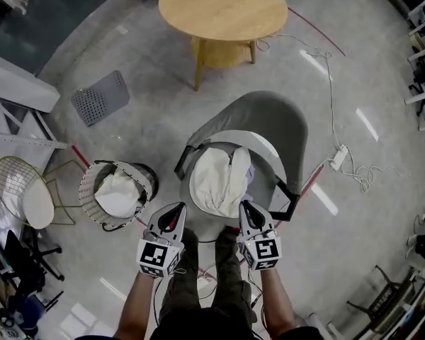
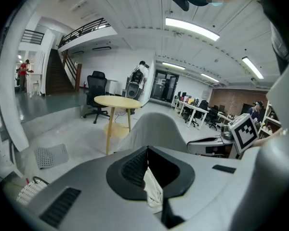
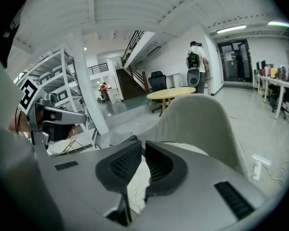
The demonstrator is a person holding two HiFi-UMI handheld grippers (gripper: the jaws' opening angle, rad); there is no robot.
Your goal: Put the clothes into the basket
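Person stood over a grey chair [image 1: 269,119] at frame centre, a gripper in each hand, both angled down twd the seat. Left gripper [image 1: 174,210] was at the seat's lower-left edge with its jaws together at the tips; in the left gripper view, white fabric showed thru the gap behind those tips. Right gripper [image 1: 246,207] was at the seat's lower-right edge, jaws nearly touching w/ only a thin slit between them and nothing gripped. White clothes [image 1: 218,179] lay heaped on the seat, between and just above both grippers. The basket [image 1: 88,190] stood on the floor at left of frame, beside the chair, w/ a white garment [image 1: 119,193] already inside. A round wooden table [image 1: 223,7] stood at top centre, and a grey perforated mat [image 1: 100,96] lay upper left.
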